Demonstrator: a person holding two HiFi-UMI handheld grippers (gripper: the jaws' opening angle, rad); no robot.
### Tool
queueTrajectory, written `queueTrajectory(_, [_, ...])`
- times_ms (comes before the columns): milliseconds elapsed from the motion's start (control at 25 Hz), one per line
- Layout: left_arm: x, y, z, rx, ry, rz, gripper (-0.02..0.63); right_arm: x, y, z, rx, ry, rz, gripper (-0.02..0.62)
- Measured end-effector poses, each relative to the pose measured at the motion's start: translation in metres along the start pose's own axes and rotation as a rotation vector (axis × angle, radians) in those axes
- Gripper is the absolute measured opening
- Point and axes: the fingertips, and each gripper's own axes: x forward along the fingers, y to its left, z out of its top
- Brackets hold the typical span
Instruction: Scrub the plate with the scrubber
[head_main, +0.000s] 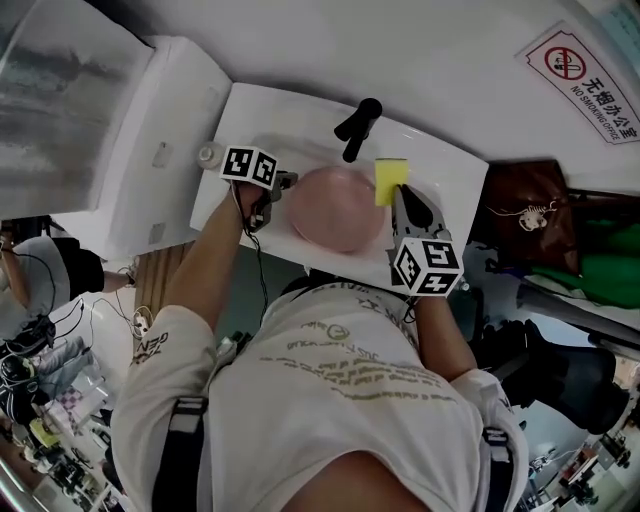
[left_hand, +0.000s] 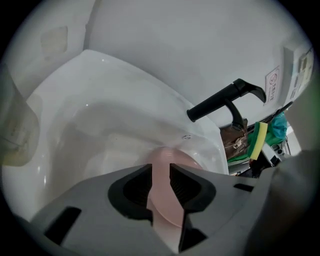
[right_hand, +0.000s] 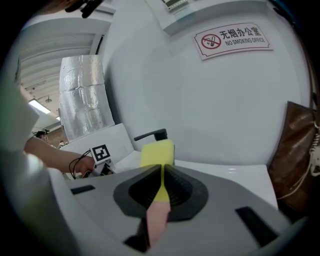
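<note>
Left gripper (left_hand: 160, 175): jaws parted astride plate (left_hand: 176, 158) rim. Right gripper (right_hand: 162, 176): clenched on scrubber (right_hand: 157, 150). Step, judged: pre-scrub; next, clamp plate

Plate (left_hand: 172, 157) mostly hidden behind left tool (left_hand: 160, 175); scrubber (right_hand: 157, 152) base inside right tool (right_hand: 162, 169).

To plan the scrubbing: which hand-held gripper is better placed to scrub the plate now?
Right. The right hand-held gripper pinches the scrubber by the plate; the left hand-held gripper only straddles the plate's rim.

pink plate (head_main: 335, 208), yellow scrubber (head_main: 390, 180), maybe green-backed
</note>
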Motion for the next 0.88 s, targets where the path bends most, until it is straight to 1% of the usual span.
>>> queueTrajectory(80, [0.012, 0.005, -0.005, -0.01, 0.044, -0.003, 0.115, 0.0, -0.003, -0.001, 0.004, 0.009, -0.004, 0.038])
queueTrajectory(160, [0.023, 0.014, -0.011, -0.004, 0.103, 0.016, 0.117, 0.0, -0.006, -0.002, 0.006, 0.016, -0.009, 0.038])
queueTrajectory(280, [0.037, 0.028, -0.019, 0.001, 0.191, 0.042, 0.137, 0.0, -0.01, -0.004, 0.007, 0.024, -0.02, 0.038])
queueTrajectory(360, [0.046, 0.035, -0.024, -0.012, 0.235, 0.039, 0.149, -0.001, -0.012, -0.005, 0.008, 0.029, -0.026, 0.038])
queueTrajectory(400, [0.05, 0.037, -0.026, -0.032, 0.253, 0.027, 0.154, -0.001, -0.013, -0.005, 0.01, 0.031, -0.029, 0.038])
queueTrajectory(480, [0.059, 0.038, -0.031, -0.103, 0.279, -0.015, 0.176, -0.002, -0.014, -0.007, 0.016, 0.036, -0.035, 0.038])
queueTrajectory(560, [0.065, 0.037, -0.036, -0.182, 0.29, -0.064, 0.178, -0.004, -0.016, -0.007, 0.022, 0.038, -0.043, 0.038])
queueTrajectory(600, [0.068, 0.035, -0.038, -0.206, 0.298, -0.081, 0.176, -0.005, -0.017, -0.008, 0.025, 0.039, -0.048, 0.038])
queueTrajectory(640, [0.07, 0.034, -0.042, -0.218, 0.312, -0.093, 0.176, -0.006, -0.018, -0.008, 0.027, 0.04, -0.053, 0.038])
queueTrajectory(800, [0.078, 0.029, -0.056, -0.222, 0.38, -0.113, 0.175, -0.011, -0.023, -0.01, 0.033, 0.048, -0.073, 0.038])
queueTrajectory(840, [0.079, 0.027, -0.058, -0.224, 0.394, -0.117, 0.165, -0.012, -0.024, -0.011, 0.034, 0.05, -0.076, 0.038])
queueTrajectory(880, [0.079, 0.026, -0.06, -0.222, 0.405, -0.119, 0.137, -0.013, -0.024, -0.011, 0.036, 0.052, -0.078, 0.038])
